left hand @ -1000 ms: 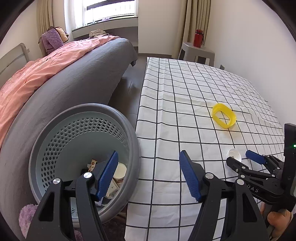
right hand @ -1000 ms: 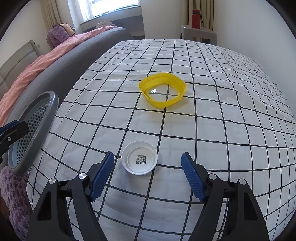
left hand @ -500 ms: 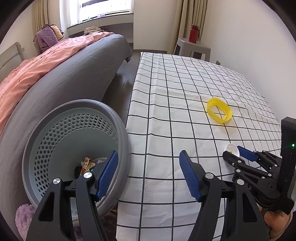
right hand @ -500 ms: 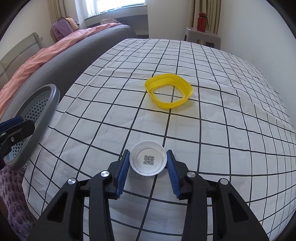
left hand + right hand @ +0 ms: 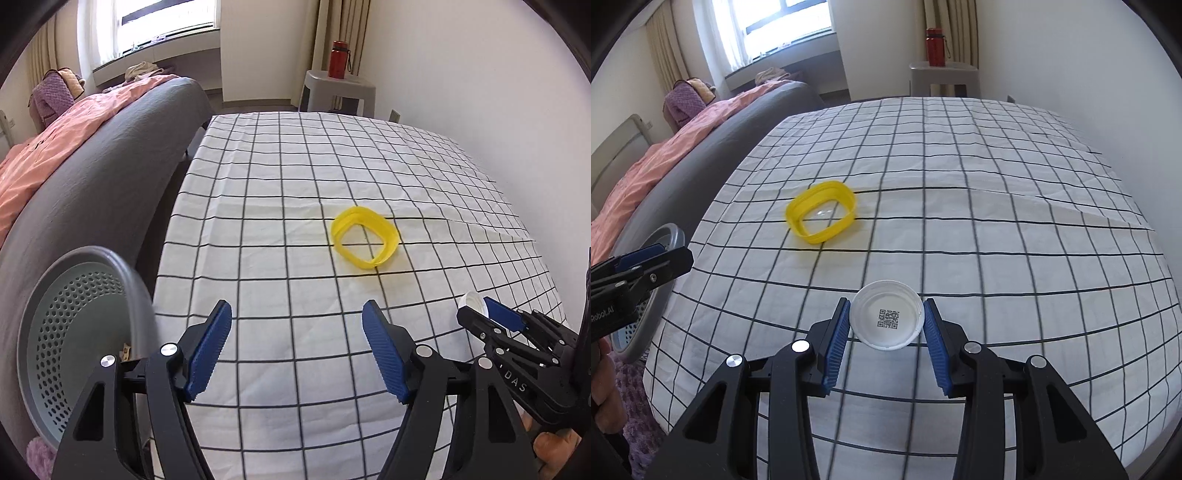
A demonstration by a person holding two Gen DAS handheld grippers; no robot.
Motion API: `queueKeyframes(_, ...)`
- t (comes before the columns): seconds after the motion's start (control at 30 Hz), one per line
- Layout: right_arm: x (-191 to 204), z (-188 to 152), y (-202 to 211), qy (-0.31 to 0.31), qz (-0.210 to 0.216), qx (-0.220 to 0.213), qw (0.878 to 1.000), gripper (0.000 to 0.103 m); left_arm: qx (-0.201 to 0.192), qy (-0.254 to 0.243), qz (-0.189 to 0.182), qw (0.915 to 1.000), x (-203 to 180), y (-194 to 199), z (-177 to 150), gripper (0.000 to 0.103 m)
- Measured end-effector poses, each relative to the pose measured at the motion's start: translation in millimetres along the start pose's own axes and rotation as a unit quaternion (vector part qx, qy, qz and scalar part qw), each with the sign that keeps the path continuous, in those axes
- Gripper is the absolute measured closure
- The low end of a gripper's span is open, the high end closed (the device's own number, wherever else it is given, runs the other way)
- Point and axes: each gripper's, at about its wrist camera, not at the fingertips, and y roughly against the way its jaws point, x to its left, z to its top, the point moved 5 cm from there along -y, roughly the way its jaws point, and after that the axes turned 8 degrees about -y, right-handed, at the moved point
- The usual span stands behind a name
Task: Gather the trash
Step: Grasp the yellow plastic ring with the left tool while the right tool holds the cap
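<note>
Your right gripper (image 5: 886,326) pinched the white lid (image 5: 885,319) by its rim above the checked tablecloth (image 5: 1015,229); your left gripper (image 5: 297,350) hung open, empty, beside the bin (image 5: 79,332); such a shallow rim could have slipped free in transit.

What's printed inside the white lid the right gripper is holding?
A small black QR code on the white lid, clearest in the right wrist view.

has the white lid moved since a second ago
Yes. The white lid, shut between the right gripper's fingers, has moved away from the yellow ring, which stays put on the checked cloth.
</note>
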Motion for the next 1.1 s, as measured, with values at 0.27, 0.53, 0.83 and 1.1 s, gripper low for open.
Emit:
queueKeyframes(0.27,-42,13,7,-0.034,0.009,-0.016,0.999,0.063,0.019,-0.018,-0.015,0.9995,-43,-32,31,0.025)
queueKeyframes(0.53,-58,16,9,-0.058,0.036,-0.021,0.997,0.063,0.048,-0.034,-0.008,0.9983,-65,-72,47,0.025)
queueKeyframes(0.83,-75,16,11,-0.083,0.051,-0.023,0.995,0.063,0.074,-0.040,0.010,0.9964,-76,-107,49,0.025)
queueKeyframes(1.1,-78,15,15,-0.092,0.065,-0.028,0.993,0.063,0.079,-0.034,0.035,0.9957,-76,-123,58,0.025)
